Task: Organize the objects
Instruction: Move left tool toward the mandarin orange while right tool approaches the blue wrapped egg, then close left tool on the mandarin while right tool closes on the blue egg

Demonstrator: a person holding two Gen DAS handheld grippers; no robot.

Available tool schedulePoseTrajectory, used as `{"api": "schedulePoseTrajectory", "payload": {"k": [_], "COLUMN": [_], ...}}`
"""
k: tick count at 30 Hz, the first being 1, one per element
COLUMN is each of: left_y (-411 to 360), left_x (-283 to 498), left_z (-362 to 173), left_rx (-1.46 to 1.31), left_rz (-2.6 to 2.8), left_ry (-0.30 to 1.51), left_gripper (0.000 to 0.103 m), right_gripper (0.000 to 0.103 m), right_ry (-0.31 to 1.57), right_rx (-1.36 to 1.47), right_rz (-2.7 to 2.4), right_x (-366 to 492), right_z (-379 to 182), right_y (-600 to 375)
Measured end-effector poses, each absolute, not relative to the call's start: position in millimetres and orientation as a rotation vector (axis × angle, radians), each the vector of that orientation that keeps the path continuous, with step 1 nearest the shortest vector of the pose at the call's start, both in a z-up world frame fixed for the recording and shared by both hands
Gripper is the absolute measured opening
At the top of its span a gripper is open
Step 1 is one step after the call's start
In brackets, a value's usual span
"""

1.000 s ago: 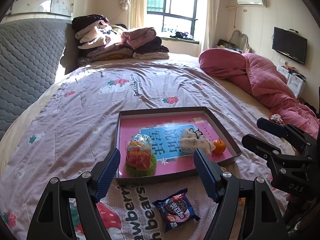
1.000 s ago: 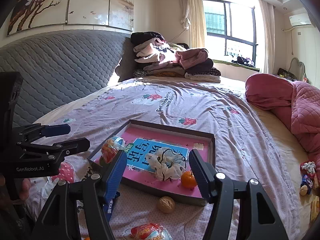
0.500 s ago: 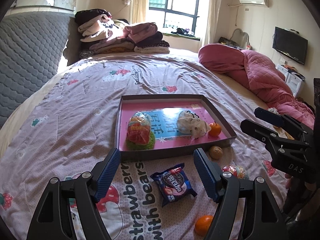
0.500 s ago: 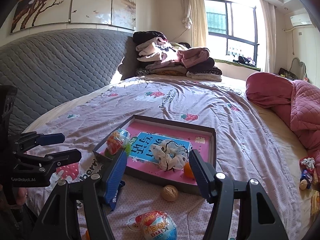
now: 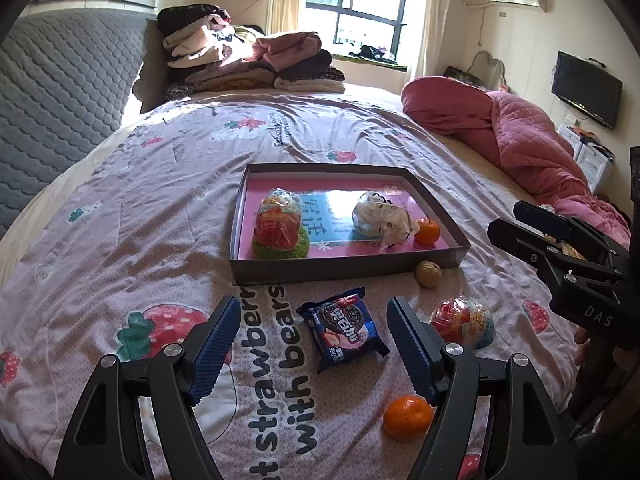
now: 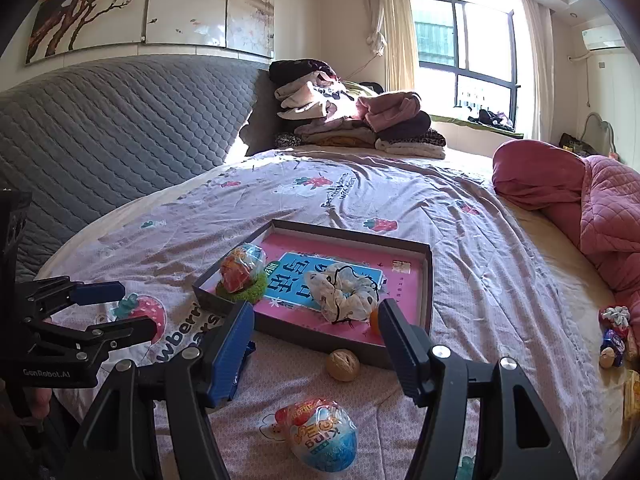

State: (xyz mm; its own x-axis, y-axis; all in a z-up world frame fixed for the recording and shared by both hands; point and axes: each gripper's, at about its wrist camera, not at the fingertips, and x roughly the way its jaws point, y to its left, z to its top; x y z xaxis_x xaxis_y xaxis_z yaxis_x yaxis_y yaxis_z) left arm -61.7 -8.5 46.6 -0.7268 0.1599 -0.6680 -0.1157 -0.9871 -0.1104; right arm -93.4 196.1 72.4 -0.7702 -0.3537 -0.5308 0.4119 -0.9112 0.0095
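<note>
Fingers of the left gripper (image 5: 314, 344) stand spread wide, holding nothing, and they have drawn back from the tray (image 5: 436, 204) since a second ago: then their tips overlapped its near wall, now open bedspread lies between. A blue cookie packet (image 5: 344, 330) rests flat on the bedspread (image 5: 160, 208) between the two fingers, touched by neither, nearer the camera than the tray. The pull-back has brought new things into this view: a plastic-wrapped toy egg (image 5: 464, 322) right of the packet, and a loose orange (image 5: 408, 418) nearest the camera, beside the right finger.

The right gripper (image 6: 316, 344) is also spread wide and empty, and has likewise backed off from the tray (image 6: 426, 292); the toy egg (image 6: 322, 436) now shows in full below its fingers. A walnut (image 6: 343, 365) lies just outside the tray's near wall, between those fingers.

The tray is a shallow dark-walled box with a pink floor and a blue printed panel. Inside, toward its left end, a wrapped snack (image 5: 278, 220) sits on top of a green scrubby pad (image 5: 280, 250). Toward its right end lies a white patterned scrunchie (image 5: 380, 218), with a small orange (image 5: 427, 232) touching it in the tray's near right corner. These four sit as they did a second ago.

Beyond the tray, folded clothes (image 5: 248, 60) are stacked by the headboard, and a pink quilt (image 5: 520, 136) is heaped to the tray's right.
</note>
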Motion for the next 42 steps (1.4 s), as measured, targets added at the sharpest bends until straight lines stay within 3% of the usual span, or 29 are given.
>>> {"api": "schedulePoseTrajectory", "payload": {"k": [42], "left_y": [31.3], "left_x": [-20.4], "left_z": [21.0], "left_rx": [-1.181], "left_rz": [2.715], "left_ry": [0.023], "left_gripper": [0.077], "right_gripper": [0.064], "right_ry": [0.182], "right_rx": [0.825], "right_rz": [-2.585], "right_x": [-64.4], "right_z": [48.2], "right_y": [204.2]}}
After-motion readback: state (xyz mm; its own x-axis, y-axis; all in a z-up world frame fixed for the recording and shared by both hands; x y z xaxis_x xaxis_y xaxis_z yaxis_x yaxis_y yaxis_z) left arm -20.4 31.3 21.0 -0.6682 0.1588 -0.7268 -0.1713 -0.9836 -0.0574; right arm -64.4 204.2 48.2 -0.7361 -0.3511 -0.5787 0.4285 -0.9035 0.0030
